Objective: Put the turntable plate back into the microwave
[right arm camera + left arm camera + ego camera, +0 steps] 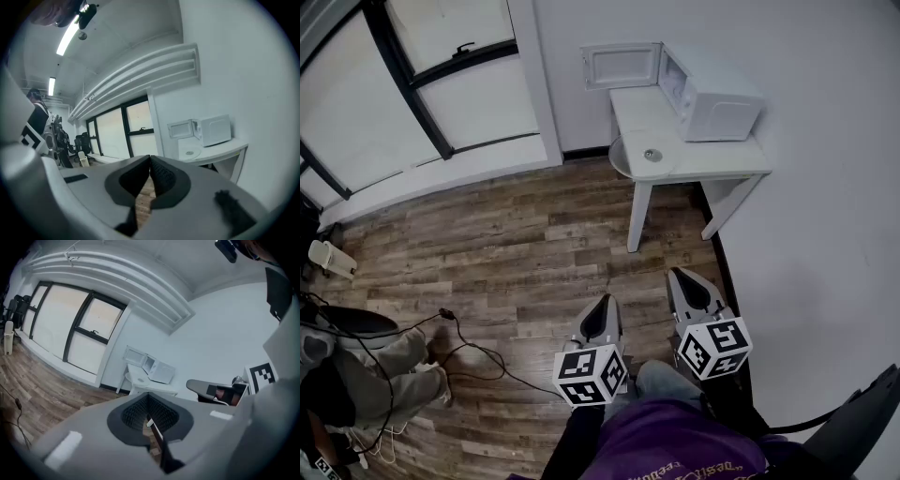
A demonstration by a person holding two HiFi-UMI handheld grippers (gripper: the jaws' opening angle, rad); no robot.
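The turntable plate (639,157) lies flat on the white bench (722,156), beside the microwave (717,94), and its rim hangs a little over the bench's edge. The microwave's door (619,66) stands open. Well apart from the bench, above the wooden floor (506,244), the 2 grippers are side by side. The left gripper (603,306) and the right gripper (679,279) both have their jaws closed on nothing.

No readable text anywhere.
Orange print on the purple shirt (698,466) is upside down and too blurred to read; the two marker cubes (592,374) carry only black-and-white square patterns.
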